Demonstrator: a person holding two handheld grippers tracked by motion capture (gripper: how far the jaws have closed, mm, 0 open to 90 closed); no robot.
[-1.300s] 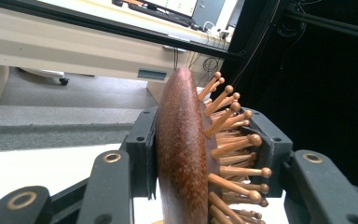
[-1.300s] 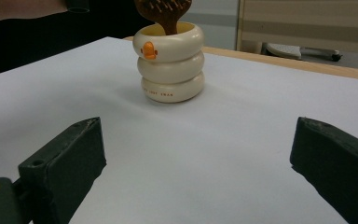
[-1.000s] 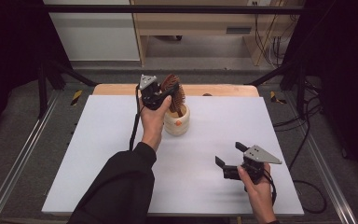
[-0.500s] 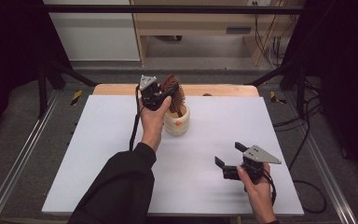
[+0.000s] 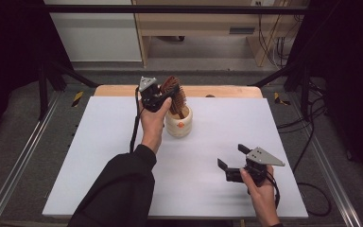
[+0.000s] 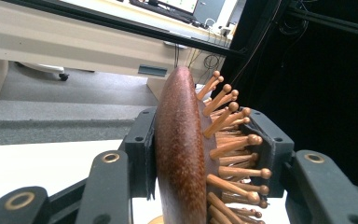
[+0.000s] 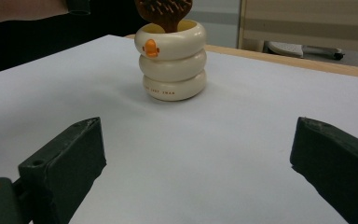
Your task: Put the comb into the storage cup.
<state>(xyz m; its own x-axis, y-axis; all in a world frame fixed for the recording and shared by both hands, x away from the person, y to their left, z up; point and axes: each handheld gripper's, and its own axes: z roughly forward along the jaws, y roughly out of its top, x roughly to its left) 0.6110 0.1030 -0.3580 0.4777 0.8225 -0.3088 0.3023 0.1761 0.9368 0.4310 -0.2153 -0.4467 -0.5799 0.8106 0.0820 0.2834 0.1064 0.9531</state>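
Note:
A brown wooden hairbrush with wooden pins stands handle-down in a cream ringed cup at the back middle of the white table. My left gripper is shut on the brush head; in the left gripper view the jaws press the brush from both sides. The cup bears a small orange mark, and the brush rises from its mouth. My right gripper rests open near the table's front right, nothing between its jaws, pointing toward the cup.
The white tabletop has a wooden strip along its far edge. Black frame rails run down both sides. A cabinet and cables stand beyond the table. Wide bare surface lies left of the cup and between the cup and the right gripper.

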